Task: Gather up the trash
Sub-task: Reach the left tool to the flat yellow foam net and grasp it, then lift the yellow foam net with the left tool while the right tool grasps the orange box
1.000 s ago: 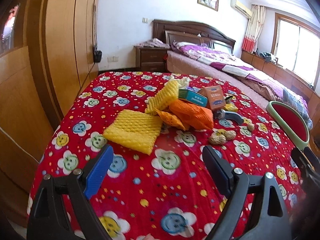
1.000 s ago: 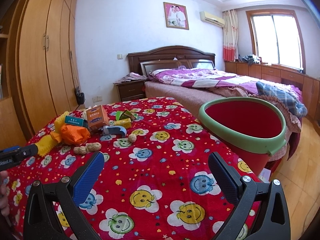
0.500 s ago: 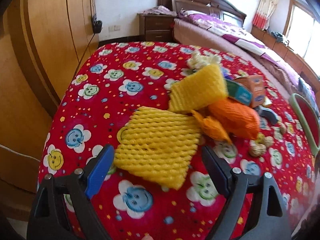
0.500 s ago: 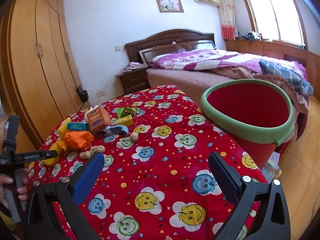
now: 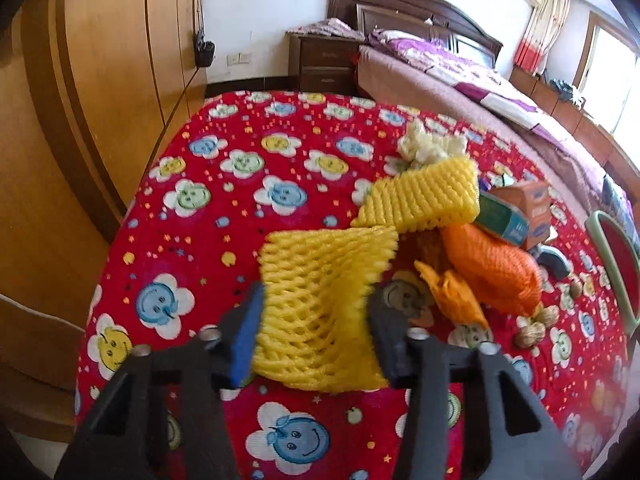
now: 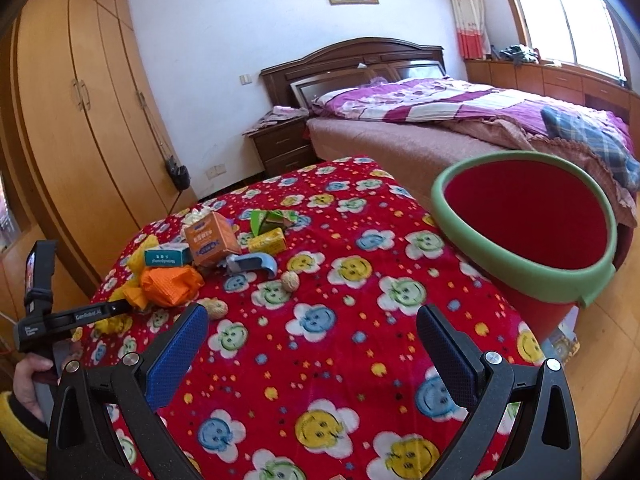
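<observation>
A flat yellow foam net [image 5: 320, 256] lies at the near left of the trash pile. My left gripper [image 5: 316, 296] is closing on it, and the net bunches up between the two pads. Behind it are a second yellow foam net [image 5: 424, 196], an orange mesh bag [image 5: 492, 268], a teal box [image 5: 504, 220] and an orange box [image 6: 210, 236]. My right gripper [image 6: 312, 314] hovers open over the red cloth with nothing between its fingers. The red bin with a green rim [image 6: 532, 278] stands at the table's right edge.
The table wears a red cloth with smiley flowers [image 6: 360, 360]. A grey-blue piece [image 6: 252, 264], a yellow box [image 6: 268, 240], a green wrapper [image 6: 272, 218] and nut shells [image 5: 532, 334] lie nearby. Wooden wardrobes [image 5: 100, 80] stand left; a bed [image 6: 440, 120] lies beyond.
My left gripper has moved forward and down over the flat yellow net, and its jaws have come in from wide open onto it. The right gripper has drifted a little and stayed open.
</observation>
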{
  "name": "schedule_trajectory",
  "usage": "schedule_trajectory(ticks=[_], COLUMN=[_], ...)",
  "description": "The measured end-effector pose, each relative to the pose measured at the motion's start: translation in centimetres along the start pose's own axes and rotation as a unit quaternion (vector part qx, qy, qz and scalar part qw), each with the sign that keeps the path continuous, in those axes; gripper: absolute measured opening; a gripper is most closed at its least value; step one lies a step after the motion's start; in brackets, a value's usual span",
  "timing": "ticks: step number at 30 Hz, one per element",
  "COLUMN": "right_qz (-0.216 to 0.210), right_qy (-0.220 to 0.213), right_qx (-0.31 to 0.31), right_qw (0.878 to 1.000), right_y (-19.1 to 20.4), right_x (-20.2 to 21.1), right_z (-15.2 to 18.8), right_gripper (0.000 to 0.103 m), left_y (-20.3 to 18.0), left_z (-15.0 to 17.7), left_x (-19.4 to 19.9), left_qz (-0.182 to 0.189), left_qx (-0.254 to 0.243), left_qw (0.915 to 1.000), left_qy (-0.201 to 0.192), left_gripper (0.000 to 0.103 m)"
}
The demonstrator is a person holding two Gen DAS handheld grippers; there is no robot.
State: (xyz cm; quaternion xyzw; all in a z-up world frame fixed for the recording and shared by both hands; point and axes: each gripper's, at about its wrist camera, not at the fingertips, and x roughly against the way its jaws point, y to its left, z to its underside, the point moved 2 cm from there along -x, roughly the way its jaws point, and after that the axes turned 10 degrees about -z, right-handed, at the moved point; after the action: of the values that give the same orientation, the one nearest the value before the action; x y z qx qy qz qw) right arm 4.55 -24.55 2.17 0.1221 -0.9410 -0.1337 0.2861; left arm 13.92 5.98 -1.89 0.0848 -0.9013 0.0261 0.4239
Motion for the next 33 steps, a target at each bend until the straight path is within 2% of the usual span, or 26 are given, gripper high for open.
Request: schedule_trajectory(ticks=[2, 4, 7, 10, 12, 15, 19, 25, 28, 32, 33], right_qz=[-0.007, -0.012, -0.020, -0.029, -0.035, -0.040, -0.038, -0.040, -0.040, -0.043, -0.045], right_qy=[0.006, 0.011, 0.023, 0.037, 0.047, 0.059, 0.076, 0.094, 0.108, 0.129, 0.132], right_qx=[0.002, 0.003, 0.005, 0.004, 0.001, -0.001, 0.001, 0.012, 0.025, 0.033, 0.035], right_qw=[1.000, 1.000, 1.000, 0.999, 0.998, 0.997, 0.996, 0.995, 0.993, 0.990, 0.990], right_y=[0.5, 1.0, 1.8, 2.6, 3.0, 3.6, 4.3, 5.8, 6.7, 7.5, 7.6], right_x=[-0.6, -1.3, -2.7, -4.2, -5.2, -6.4, -8.2, -11.0, -12.8, -15.0, -15.4], right_z=[-0.6, -1.0, -1.5, -1.8, -2.0, -2.3, -3.1, -4.7, -5.3, -5.3, -5.3], right_gripper=[0.103, 0.103, 0.103, 0.103, 0.103, 0.103, 0.103, 0.102, 0.094, 0.090, 0.082], left_y=[0.3, 0.4, 0.4, 0.3, 0.1, 0.2, 0.8, 0.9, 0.6, 0.2, 0.1], left_z=[-0.2, -0.5, -0.6, -0.8, -0.7, -0.6, -1.1, -3.4, -4.2, -4.4, -4.2], left_x=[0.3, 0.2, -0.2, -0.8, -1.2, -1.6, -1.0, 0.4, 0.2, -0.6, -0.8], left_qz=[0.011, 0.020, 0.019, 0.022, 0.020, 0.023, 0.041, 0.078, 0.081, 0.090, 0.091], left_qx=[0.004, 0.005, -0.001, -0.002, -0.002, 0.005, 0.025, 0.051, 0.058, 0.068, 0.068], left_qw=[0.9999, 0.9998, 0.9998, 0.9997, 0.9996, 0.9994, 0.9988, 0.9955, 0.9945, 0.9931, 0.9930], left_qy=[-0.003, 0.000, 0.005, 0.014, 0.020, 0.027, 0.015, -0.017, -0.030, -0.031, -0.031], left_gripper=[0.030, 0.028, 0.029, 0.037, 0.040, 0.040, 0.021, 0.020, 0.020, 0.020, 0.020])
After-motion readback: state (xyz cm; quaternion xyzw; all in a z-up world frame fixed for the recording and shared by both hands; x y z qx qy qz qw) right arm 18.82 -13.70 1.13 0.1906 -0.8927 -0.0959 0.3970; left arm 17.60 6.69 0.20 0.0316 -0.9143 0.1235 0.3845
